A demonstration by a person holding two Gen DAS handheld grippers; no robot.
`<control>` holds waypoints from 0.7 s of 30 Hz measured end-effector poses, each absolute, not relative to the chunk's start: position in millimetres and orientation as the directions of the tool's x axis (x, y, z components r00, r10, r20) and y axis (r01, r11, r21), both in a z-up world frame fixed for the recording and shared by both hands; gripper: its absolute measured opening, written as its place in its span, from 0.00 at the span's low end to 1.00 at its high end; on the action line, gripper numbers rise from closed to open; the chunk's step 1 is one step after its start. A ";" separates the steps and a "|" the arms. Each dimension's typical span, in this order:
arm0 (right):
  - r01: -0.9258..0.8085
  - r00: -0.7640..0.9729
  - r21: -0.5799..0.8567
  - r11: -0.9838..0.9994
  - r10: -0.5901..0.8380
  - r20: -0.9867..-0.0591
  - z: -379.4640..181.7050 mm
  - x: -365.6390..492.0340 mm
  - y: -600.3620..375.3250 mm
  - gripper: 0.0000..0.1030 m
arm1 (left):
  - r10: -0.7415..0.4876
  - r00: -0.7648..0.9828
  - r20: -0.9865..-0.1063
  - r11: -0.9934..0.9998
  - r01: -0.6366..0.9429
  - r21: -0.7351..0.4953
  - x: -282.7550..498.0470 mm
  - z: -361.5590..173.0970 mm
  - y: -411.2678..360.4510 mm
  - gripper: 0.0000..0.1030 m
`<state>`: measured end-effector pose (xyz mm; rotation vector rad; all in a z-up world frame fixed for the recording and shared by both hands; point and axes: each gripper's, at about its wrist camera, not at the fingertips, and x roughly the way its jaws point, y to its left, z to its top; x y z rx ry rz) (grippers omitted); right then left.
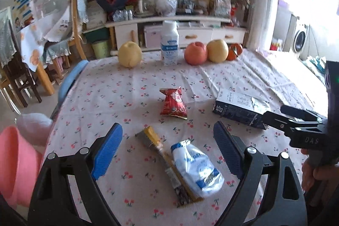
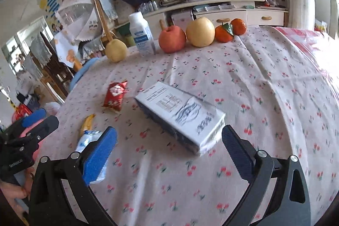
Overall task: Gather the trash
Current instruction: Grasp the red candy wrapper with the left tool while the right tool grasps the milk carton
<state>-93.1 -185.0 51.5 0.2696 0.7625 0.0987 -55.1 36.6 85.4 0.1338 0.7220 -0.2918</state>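
Left hand-held gripper (image 1: 167, 151): jaws wide apart, nothing clamped, hovering over the table (image 1: 243, 69) with its cherry-print cloth.
Between those jaws, flat on the cloth: white-and-blue crumpled wrapper (image 1: 198, 168), long axis running from near right to far left; blue lettering present, unreadable. Touching its left side: yellow-edged flat wrapper (image 1: 163, 160), long axis parallel, far end pointing up-left.
Farther out, near table centre: red snack packet (image 1: 173, 104), long axis roughly away from the camera, crimped end farthest; print illegible.
Right hand-held gripper (image 2: 168, 146): jaws spread apart, holding nothing, near end of the carton just ahead of the gap.
Dark-blue carton (image 2: 180, 113), lying on its side, long axis from near right to far left; white panel with printed table and text, too blurred to read.
Far edge of table, upright: white bottle (image 1: 169, 43) with blue label, unreadable. Beside it: pear (image 1: 129, 54), apple (image 1: 195, 53), second pear (image 1: 217, 50), oranges (image 1: 234, 51).
"DAS" readable on the right unit's body in the left view.
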 end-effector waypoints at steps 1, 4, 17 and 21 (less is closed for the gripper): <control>0.003 0.718 0.257 0.966 0.177 -0.673 51.1 -87.5 -183.9 0.95 | -0.212 0.701 -0.681 0.952 0.305 0.019 -49.5 83.6 34.4 0.86; -0.027 0.710 0.173 0.984 0.141 -0.690 50.1 -71.1 -177.4 0.95 | -0.185 0.668 -0.721 0.957 0.290 0.022 -26.9 74.2 27.4 0.85; -0.081 0.617 0.152 0.985 0.169 -0.769 25.5 -14.5 -187.0 0.95 | -0.034 0.585 -0.811 0.952 0.266 0.152 47.5 28.3 -13.9 0.85; -0.089 0.594 0.158 0.983 0.179 -0.784 20.3 -7.2 -188.4 0.95 | 0.014 0.563 -0.826 0.946 0.261 0.194 65.7 21.3 -20.7 0.78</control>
